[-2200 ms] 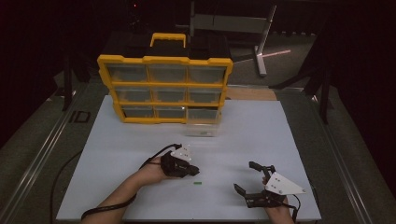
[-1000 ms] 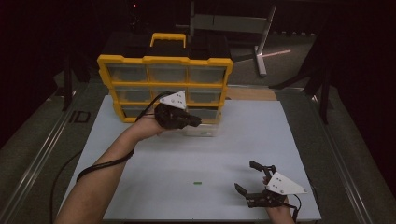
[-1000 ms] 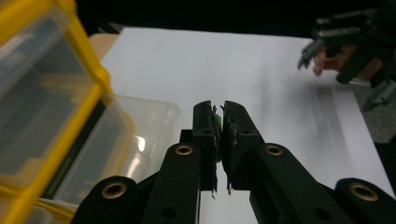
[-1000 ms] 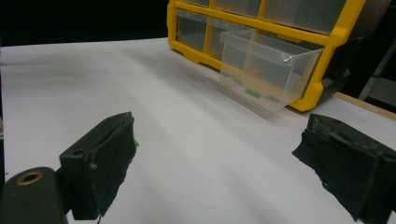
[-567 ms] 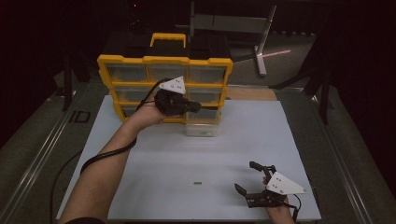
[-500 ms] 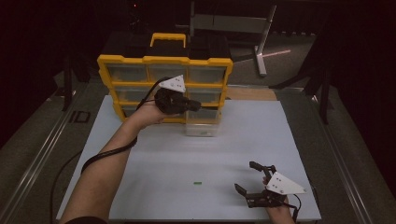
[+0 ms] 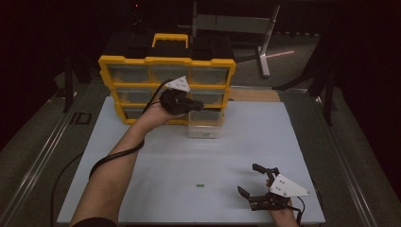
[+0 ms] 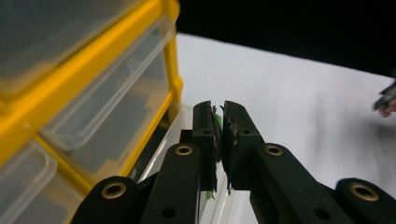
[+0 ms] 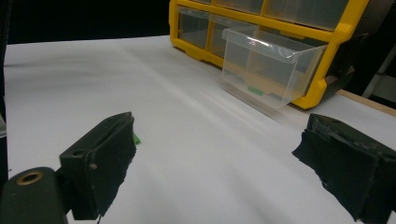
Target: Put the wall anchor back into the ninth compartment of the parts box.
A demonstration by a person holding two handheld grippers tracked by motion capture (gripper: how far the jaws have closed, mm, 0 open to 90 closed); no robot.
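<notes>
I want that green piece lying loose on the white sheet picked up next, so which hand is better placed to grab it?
Probably the right. The right gripper rests open beside the loose green piece, while the left gripper is shut on another green piece, above the pulled-out clear drawer.

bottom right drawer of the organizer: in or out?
Out. The clear drawer sticks forward from the yellow organizer, one green piece inside.

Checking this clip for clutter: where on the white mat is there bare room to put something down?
Most of the white mat is bare, left and centre, apart from a small green piece. It is crowded at the far edge, where the left gripper hangs over the pulled-out clear drawer of the yellow organizer.
</notes>
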